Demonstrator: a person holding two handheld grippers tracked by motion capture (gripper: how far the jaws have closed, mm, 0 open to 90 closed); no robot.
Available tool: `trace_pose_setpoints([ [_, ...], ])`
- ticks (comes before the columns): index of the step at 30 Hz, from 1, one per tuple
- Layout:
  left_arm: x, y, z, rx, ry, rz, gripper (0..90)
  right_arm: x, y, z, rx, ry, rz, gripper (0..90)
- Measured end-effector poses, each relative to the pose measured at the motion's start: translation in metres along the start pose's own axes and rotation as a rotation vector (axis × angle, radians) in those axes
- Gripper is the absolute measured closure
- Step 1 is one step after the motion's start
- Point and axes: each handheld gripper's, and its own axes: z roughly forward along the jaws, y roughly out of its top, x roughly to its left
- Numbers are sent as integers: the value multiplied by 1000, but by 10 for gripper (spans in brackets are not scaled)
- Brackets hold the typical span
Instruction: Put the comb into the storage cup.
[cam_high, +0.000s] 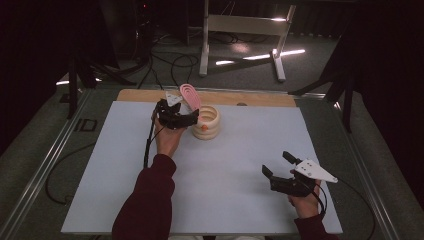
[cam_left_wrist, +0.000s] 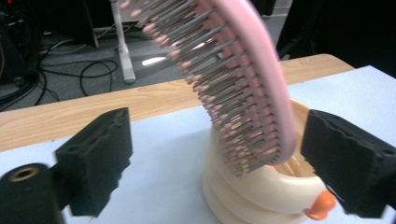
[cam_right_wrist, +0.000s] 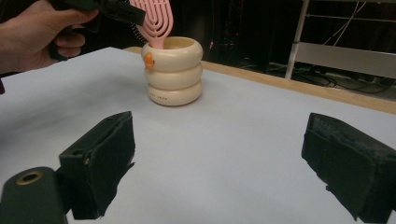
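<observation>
Near the surface's (cam_high: 125, 200) front edge, well apart from the cream ringed cup (cam_high: 206, 122), the right gripper (cam_high: 278, 167) rests with fingers spread, empty. Farther back, the left gripper (cam_high: 192, 111) – fingers apart – flanks the pink hairbrush (cam_high: 190, 96), which stands tilted in the cup.

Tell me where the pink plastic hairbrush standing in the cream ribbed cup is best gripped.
Grip the pink plastic hairbrush across the edges of its slotted head, coming from above on the bristle side. Its handle is sunk in the cream ribbed cup, so the head leaning out over the rim is probably the free part. The left gripper has open jaws either side of it.
</observation>
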Motion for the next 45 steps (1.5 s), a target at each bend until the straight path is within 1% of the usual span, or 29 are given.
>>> trace_pose_setpoints([
  [2, 1, 1, -2, 1, -12, 2, 51, 0, 0, 0, 2, -1, -1, 96],
  [4, 2, 1, -4, 0, -11, 6, 19, 0, 0, 0, 3, -1, 0, 96],
  [7, 3, 2, -8, 0, -17, 14, 3, 0, 0, 1, 2, 1, 0, 96],
  [14, 5, 4, -19, -19, -26, 28, 1, 1, 0, 1, 4, 5, 2, 96],
  [17, 8, 5, -28, -30, -30, 40, 1, 1, -1, 1, 6, 4, -1, 96],
  [21, 9, 7, -36, -32, -29, 62, 1, 2, 0, 2, 4, 8, -3, 96],
  [25, 11, 7, -45, -36, -38, 82, 1, 3, 0, 2, 6, 8, -5, 96],
  [32, 17, 3, -64, -59, -41, 81, 1, 3, 0, 3, 5, 9, -8, 96],
  [38, 20, -3, -82, -74, -34, 109, 1, 4, 0, 4, 10, 13, -10, 95],
  [43, 19, -9, -94, -60, -34, 161, 1, 5, 0, 4, 9, 15, -11, 95],
  [44, 19, -9, -94, -60, -34, 161, 1, 5, 0, 4, 11, 15, -12, 95],
  [45, 19, -12, -98, -58, -36, 166, 1, 5, 0, 4, 10, 16, -14, 95],
])
